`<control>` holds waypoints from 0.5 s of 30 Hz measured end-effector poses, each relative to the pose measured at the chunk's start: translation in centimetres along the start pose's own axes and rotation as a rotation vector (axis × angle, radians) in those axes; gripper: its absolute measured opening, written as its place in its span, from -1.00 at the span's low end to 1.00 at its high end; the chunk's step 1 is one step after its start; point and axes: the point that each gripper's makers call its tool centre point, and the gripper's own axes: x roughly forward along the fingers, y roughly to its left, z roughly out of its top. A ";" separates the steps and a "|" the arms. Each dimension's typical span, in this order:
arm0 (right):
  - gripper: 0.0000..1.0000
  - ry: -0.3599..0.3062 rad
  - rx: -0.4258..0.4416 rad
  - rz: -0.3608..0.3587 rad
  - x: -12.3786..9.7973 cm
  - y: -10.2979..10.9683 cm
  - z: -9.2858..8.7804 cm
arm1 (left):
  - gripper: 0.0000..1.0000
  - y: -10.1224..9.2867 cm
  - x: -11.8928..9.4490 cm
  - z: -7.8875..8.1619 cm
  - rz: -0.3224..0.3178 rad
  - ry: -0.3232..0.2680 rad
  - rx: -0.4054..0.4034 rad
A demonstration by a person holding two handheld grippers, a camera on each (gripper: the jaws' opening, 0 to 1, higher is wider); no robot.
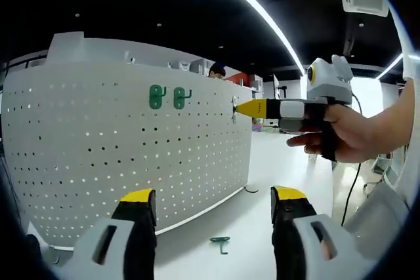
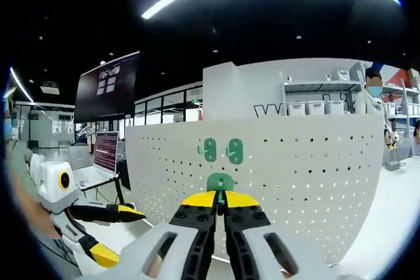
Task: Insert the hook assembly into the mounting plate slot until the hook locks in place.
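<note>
**Right tool at pegboard with hook, left tool idle**

Right tool point(image 2: 220, 199): jaws pinched nearly shut on a green hook point(image 2: 220, 182), tips right up against the white pegboard point(image 2: 315, 175). Same tool point(image 1: 244, 107) seen side-on from left gripper view, yellow tips touching the pegboard point(image 1: 98, 162) face, held by a hand point(image 1: 351, 132).

Two green hooks point(image 1: 157, 97) point(image 1: 180, 98) already seated on the pegboard, side by side, above and just beside the held hook.

Left tool point(image 1: 213, 201): jaws wide apart, gripping nothing, well back from the pegboard.

Spare green hook point(image 1: 221, 243) lying on the white worktop point(image 1: 275, 162) near the pegboard's base.
</note>
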 end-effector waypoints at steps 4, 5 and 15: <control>-0.97 -0.002 -0.011 -0.024 0.4 -0.7 0.5 | 0.46 0.5 -0.9 -0.6 0.021 -0.003 -0.011; -0.97 -0.006 -0.010 -0.029 0.5 -0.9 0.7 | 0.45 0.7 -1.2 -0.8 0.026 0.001 -0.019; -0.97 -0.014 -0.034 -0.073 1.7 -2.3 1.8 | 0.45 1.4 -3.1 -1.6 0.059 -0.009 -0.023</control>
